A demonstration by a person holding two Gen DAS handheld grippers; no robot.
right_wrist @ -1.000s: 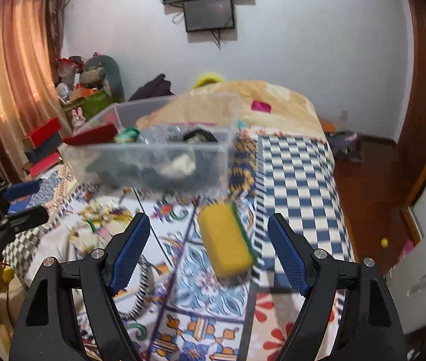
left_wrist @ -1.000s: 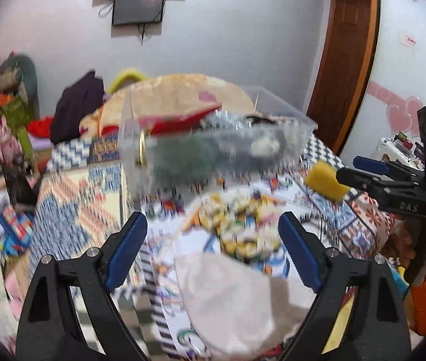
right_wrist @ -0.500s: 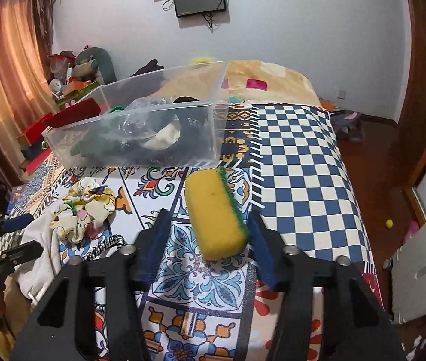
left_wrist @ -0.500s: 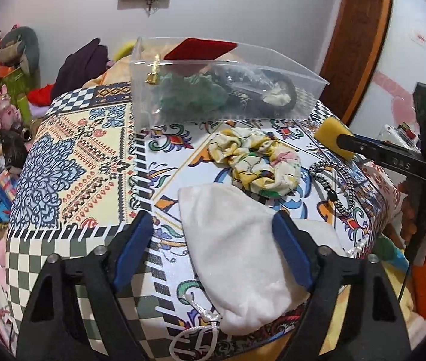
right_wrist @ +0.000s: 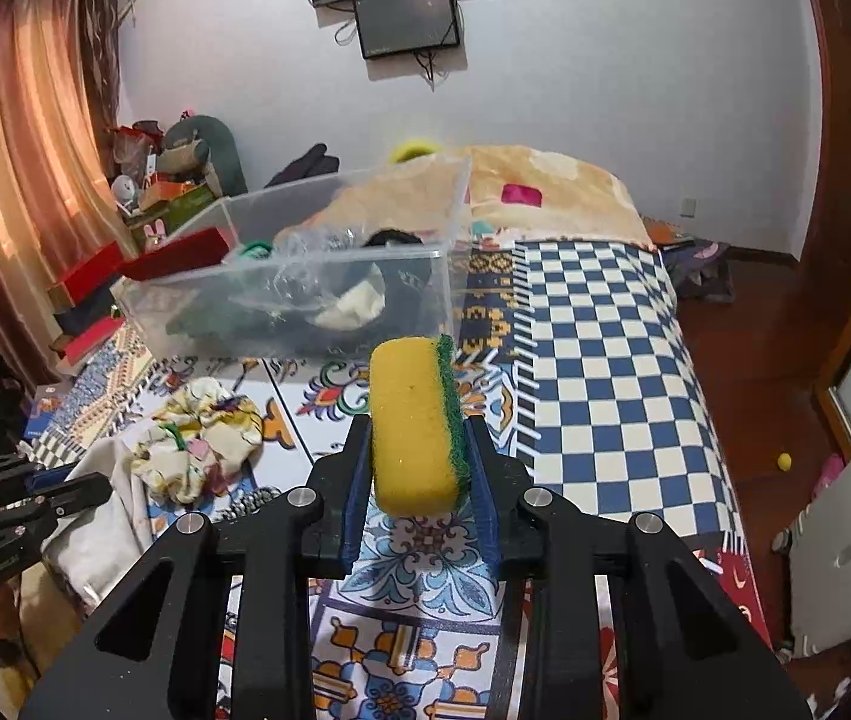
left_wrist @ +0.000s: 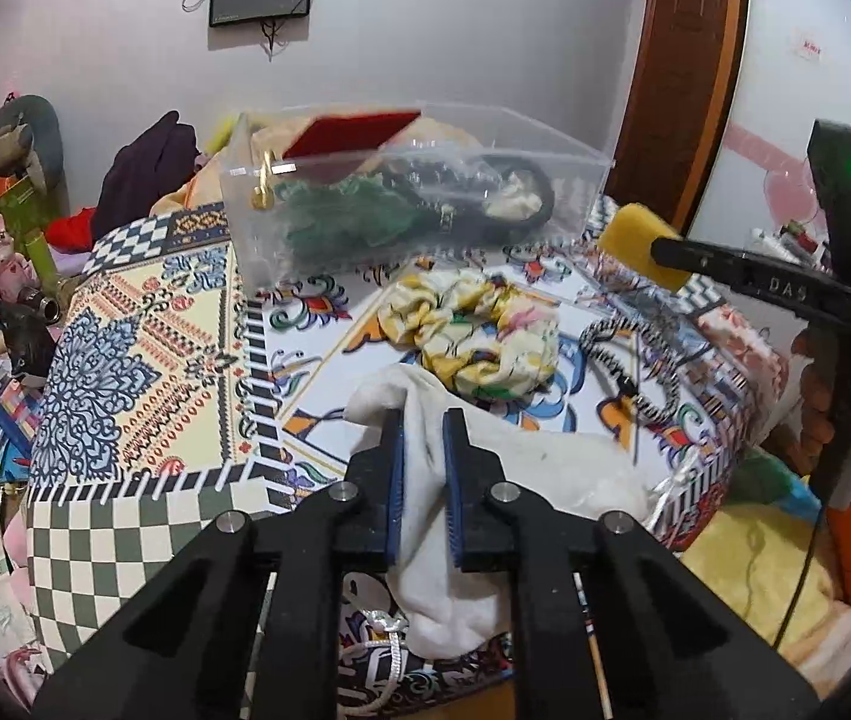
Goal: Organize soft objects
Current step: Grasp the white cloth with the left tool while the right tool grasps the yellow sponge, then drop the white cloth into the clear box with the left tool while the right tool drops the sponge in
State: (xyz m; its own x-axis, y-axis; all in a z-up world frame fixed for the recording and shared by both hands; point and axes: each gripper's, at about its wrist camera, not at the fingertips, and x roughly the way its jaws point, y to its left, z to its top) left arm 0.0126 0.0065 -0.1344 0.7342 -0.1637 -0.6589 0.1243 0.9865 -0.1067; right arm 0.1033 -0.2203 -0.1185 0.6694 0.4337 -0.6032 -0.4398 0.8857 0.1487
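Note:
My left gripper is shut on a white cloth pouch lying at the near edge of the patterned bed. My right gripper is shut on a yellow sponge with a green scouring side, held above the bed; it also shows in the left wrist view. A floral scrunchie lies just beyond the pouch, also in the right wrist view. A clear plastic box with soft items and a red card stands further back.
A black-and-white striped cord lies right of the scrunchie. A white drawstring hangs off the bed edge. Clutter and toys stand at the left. A wooden door is at the back right.
Both grippers have closed: the left one on the white pouch, the right one on the yellow sponge, which is now lifted off the bed.

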